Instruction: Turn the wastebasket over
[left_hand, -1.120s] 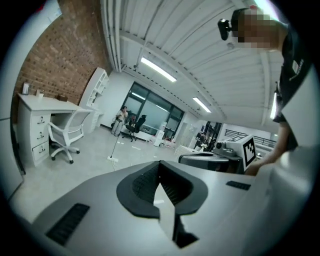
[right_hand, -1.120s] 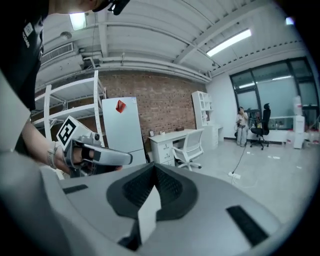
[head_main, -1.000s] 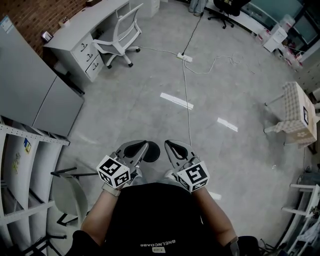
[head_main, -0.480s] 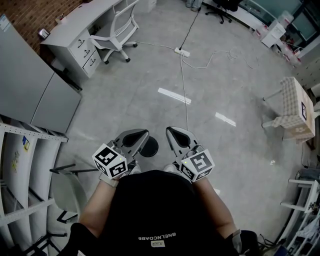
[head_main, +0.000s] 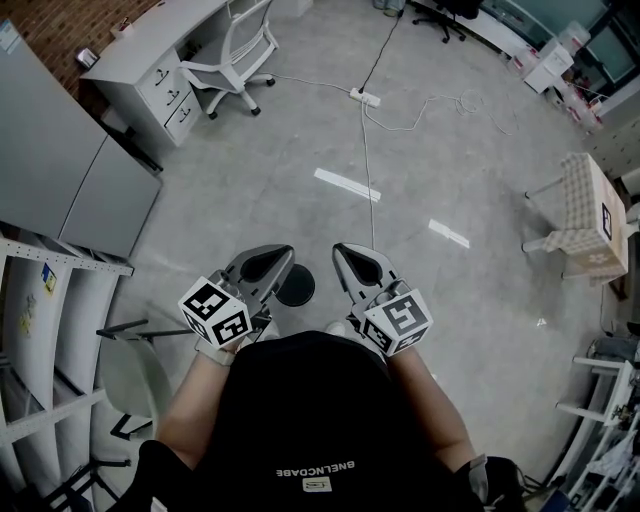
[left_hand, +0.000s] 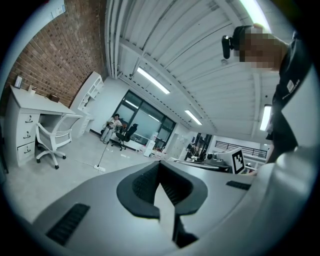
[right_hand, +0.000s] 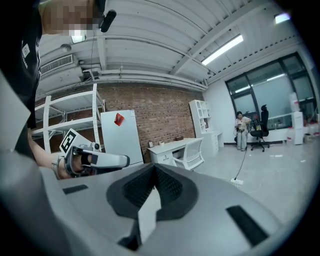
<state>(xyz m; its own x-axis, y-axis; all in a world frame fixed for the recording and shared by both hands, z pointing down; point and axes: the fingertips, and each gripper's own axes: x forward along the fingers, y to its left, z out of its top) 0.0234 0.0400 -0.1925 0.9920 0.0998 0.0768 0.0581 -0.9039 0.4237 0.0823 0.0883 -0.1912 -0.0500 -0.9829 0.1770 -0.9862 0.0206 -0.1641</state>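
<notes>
Although only its outline from above shows, the wastebasket (head_main: 297, 288) is located on the floor (head_main: 250, 190), just ahead of the person and between the tips of the two grippers. It reads as a dark, round disc. The left gripper (head_main: 272, 258) overlaps its left edge in the head view. Whether it stands mouth-up or base-up cannot be told, nor whether anything lies in it.

Both grippers are held at the person's front, side by side, and point out into the room rather than at the wastebasket. The left gripper's jaws are closed tight together with nothing between the pads. The right gripper (head_main: 350, 258) is in the same condition: jaws fully together, nothing held.

Other storage noted:
- A desk (head_main: 150, 60) stands at the floor's far left edge with its drawers shut, and a white chair (head_main: 238, 55) is just beside it.
- A grey cabinet (head_main: 60, 150) stands along the left edge with its doors closed.
- A white rack (head_main: 60, 330) occupies the near left corner; what its shelves carry cannot be made out.

A power strip (head_main: 365, 97) lies toward the far edge, and its cable (head_main: 366, 190) runs down the floor's middle toward the person. A small table (head_main: 590, 215) with a checked cloth stands at the right edge.
</notes>
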